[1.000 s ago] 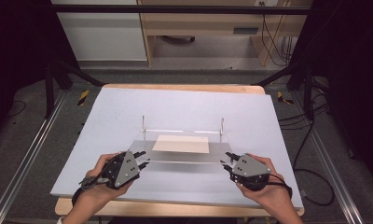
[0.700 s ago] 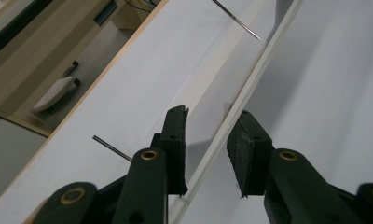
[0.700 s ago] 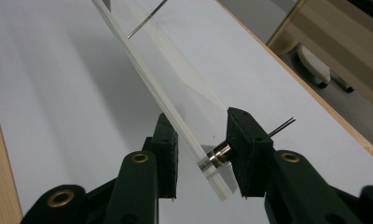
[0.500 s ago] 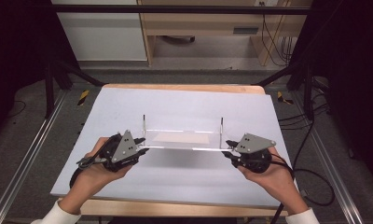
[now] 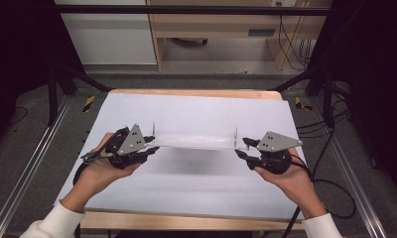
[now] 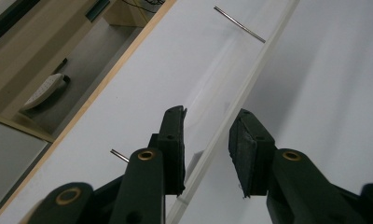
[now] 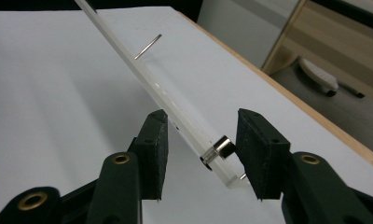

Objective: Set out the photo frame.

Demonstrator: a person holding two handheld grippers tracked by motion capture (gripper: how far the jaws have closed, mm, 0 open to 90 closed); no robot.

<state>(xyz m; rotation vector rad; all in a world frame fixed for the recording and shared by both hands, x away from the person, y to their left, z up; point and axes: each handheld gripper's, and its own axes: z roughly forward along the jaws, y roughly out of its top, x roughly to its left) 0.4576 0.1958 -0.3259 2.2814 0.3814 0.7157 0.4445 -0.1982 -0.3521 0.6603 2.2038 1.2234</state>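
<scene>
A long clear plate with two thin upright metal pins hangs above the white table between my grippers. My left gripper holds its left end. In the left gripper view the plate runs between the jaws of the left gripper and lies against the pin-side jaw. My right gripper stands at the other end. There the plate and a small metal stud sit between the jaws of the right gripper, which have just been opening; a gap shows on one side.
The white table top has a wooden rim at the back. Metal rails run along both sides and cables trail at the right. Wooden furniture stands beyond the table.
Both hands have raised the plate off the table and tipped it nearer edge-on. The tan rectangle seen in the plate a second ago no longer shows.
</scene>
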